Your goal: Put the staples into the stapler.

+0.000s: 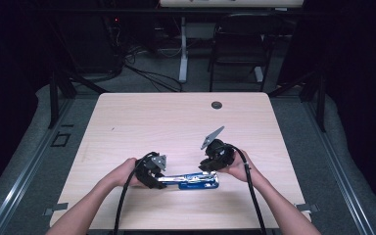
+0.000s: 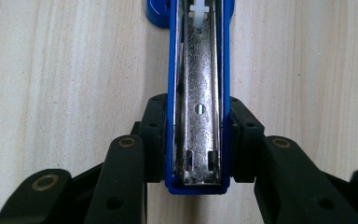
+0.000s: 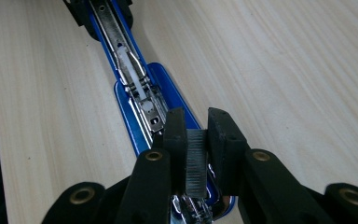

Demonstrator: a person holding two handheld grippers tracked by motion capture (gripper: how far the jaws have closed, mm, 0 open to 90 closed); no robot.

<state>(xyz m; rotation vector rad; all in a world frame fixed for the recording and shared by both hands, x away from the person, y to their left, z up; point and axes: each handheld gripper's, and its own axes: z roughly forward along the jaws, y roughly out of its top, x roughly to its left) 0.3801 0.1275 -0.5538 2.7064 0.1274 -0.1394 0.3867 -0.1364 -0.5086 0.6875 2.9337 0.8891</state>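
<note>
Stapler [image 2: 198, 93] unlabelled, clamped by left fingers [image 2: 154, 135]; right fingers [image 3: 175, 140] pinch staple strip [image 3: 196, 161].

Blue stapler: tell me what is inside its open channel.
Inside the blue stapler runs a bare metal rail with a white plastic pusher at its far end. The right gripper, holding a staple strip, covers the hinge end.

bench [image 1: 176, 117]: pale wood, landmark
grommet hole [image 1: 217, 105]: in the bench, near its far edge
chair [image 1: 240, 44]: dark, probably folding, beyond the bench
cables [image 1: 147, 73]: floor behind the bench
</note>
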